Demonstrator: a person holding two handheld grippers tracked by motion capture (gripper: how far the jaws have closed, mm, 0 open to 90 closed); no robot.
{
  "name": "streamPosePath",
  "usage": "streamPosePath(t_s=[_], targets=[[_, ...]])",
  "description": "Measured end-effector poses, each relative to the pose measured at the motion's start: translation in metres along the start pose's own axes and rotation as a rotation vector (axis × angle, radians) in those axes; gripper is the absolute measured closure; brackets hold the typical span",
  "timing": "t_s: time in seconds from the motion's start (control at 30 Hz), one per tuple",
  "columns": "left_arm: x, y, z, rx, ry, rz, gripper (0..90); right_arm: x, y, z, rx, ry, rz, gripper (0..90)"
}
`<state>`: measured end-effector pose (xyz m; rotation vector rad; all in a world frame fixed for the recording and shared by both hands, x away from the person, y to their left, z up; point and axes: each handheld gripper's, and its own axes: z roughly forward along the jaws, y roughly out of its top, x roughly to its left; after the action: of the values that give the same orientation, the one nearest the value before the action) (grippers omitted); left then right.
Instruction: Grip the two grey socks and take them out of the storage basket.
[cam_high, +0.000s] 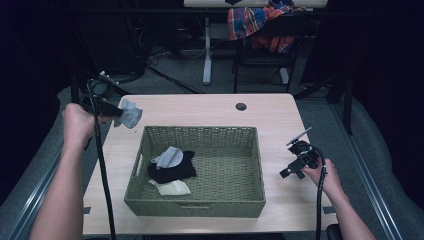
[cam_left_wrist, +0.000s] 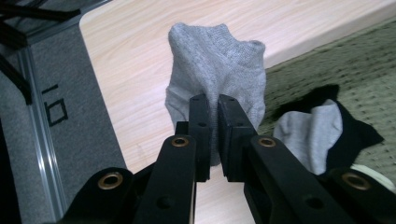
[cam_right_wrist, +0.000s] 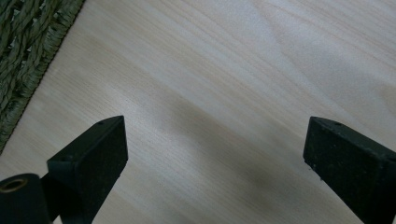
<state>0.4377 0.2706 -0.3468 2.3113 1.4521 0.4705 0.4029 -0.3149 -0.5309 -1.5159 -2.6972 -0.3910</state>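
My left gripper (cam_high: 120, 113) is shut on a grey sock (cam_high: 130, 114), held in the air over the table's left side, just beyond the basket's far left corner. In the left gripper view the grey sock (cam_left_wrist: 217, 70) hangs pinched between the two black jaws of my left gripper (cam_left_wrist: 212, 105). A green woven basket (cam_high: 200, 134) sits mid-table and holds another grey sock (cam_high: 169, 157), a black sock (cam_high: 172, 171) and a cream sock (cam_high: 172, 188). To the basket's right, my right gripper (cam_high: 286, 172) stands open over bare wood. Its jaws are wide apart in the right gripper view (cam_right_wrist: 215, 144).
The light wooden table (cam_high: 200, 107) has a cable hole (cam_high: 241, 106) at the back. A chair with a plaid cloth (cam_high: 255, 22) stands behind the table. A black cable (cam_high: 102, 170) trails from the left gripper along the basket's left side. The basket edge (cam_right_wrist: 28, 51) lies left of the right gripper.
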Motion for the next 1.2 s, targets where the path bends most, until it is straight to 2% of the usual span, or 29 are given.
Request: streamPosePath(t_s=[0.13,0.17,0.2,0.27,0.3,0.37,0.47,0.53,0.57,0.63,0.7,0.73,0.83,0.87,0.9,0.93,1.0,1.03,1.07,1.13,1.2], targets=[[0.006,-0.008,0.012,0.017,0.005,-0.02,85.3,0.0,0.0,0.001,0.001,0.002,0.007,6.1],[0.008,-0.01,0.016,0.022,0.008,-0.024,85.2,0.001,-0.001,0.003,-0.026,0.003,0.027,6.1],[0.009,-0.013,0.021,0.025,0.011,-0.035,85.3,0.001,-0.001,0.003,-0.027,0.004,0.024,6.1],[0.012,-0.019,0.03,0.033,0.012,-0.056,85.3,0.0,0.0,0.001,0.007,0.002,-0.004,6.1],[0.013,-0.022,0.034,0.036,0.011,-0.062,85.3,0.002,-0.002,0.005,-0.056,0.012,0.035,6.1],[0.015,-0.028,0.043,0.047,0.009,-0.071,85.3,-0.001,0.001,-0.001,0.02,-0.006,-0.027,6.1],[0.016,-0.037,0.057,0.066,-0.011,-0.095,85.3,0.001,0.0,0.001,-0.006,0.001,-0.003,6.1],[0.019,-0.043,0.064,0.072,-0.016,-0.109,85.3,0.0,0.0,0.001,0.0,-0.005,-0.009,6.1],[0.019,-0.045,0.066,0.071,-0.02,-0.117,85.3,0.002,-0.001,0.002,-0.025,-0.002,0.016,6.1],[0.02,-0.049,0.072,0.075,-0.023,-0.128,85.4,-0.001,-0.001,0.0,-0.001,0.003,-0.007,6.1],[0.02,-0.053,0.077,0.087,-0.027,-0.136,85.3,-0.002,-0.001,0.001,0.0,-0.003,-0.006,6.1],[0.02,-0.055,0.081,0.093,-0.021,-0.134,85.4,0.0,-0.002,0.003,-0.031,-0.004,0.024,6.2],[0.02,-0.06,0.088,0.097,-0.024,-0.148,85.4,0.0,0.0,0.001,-0.002,0.004,-0.005,6.1],[0.019,-0.062,0.09,0.099,-0.022,-0.157,85.4,0.0,0.0,0.002,-0.002,-0.003,-0.004,6.2],[0.019,-0.065,0.093,0.105,-0.02,-0.174,85.4,0.001,-0.001,0.004,-0.026,-0.003,0.013,6.2],[0.019,-0.067,0.095,0.113,-0.022,-0.187,85.4,0.001,-0.001,0.004,-0.016,0.005,0.01,6.1],[0.018,-0.072,0.098,0.1,-0.027,-0.209,85.4,0.001,-0.001,0.005,-0.026,0.005,0.016,6.2],[0.019,-0.075,0.1,0.097,-0.044,-0.225,85.4,0.0,0.0,0.003,0.005,0.001,0.001,6.2],[0.019,-0.077,0.101,0.095,-0.046,-0.225,85.4,-0.001,0.0,0.002,0.017,-0.002,-0.012,6.2],[0.017,-0.081,0.105,0.089,-0.058,-0.234,85.4,0.0,0.0,0.003,0.006,-0.001,-0.001,6.2],[0.015,-0.081,0.107,0.103,-0.048,-0.224,85.4,0.001,0.0,0.004,-0.001,-0.009,-0.003,6.2]])
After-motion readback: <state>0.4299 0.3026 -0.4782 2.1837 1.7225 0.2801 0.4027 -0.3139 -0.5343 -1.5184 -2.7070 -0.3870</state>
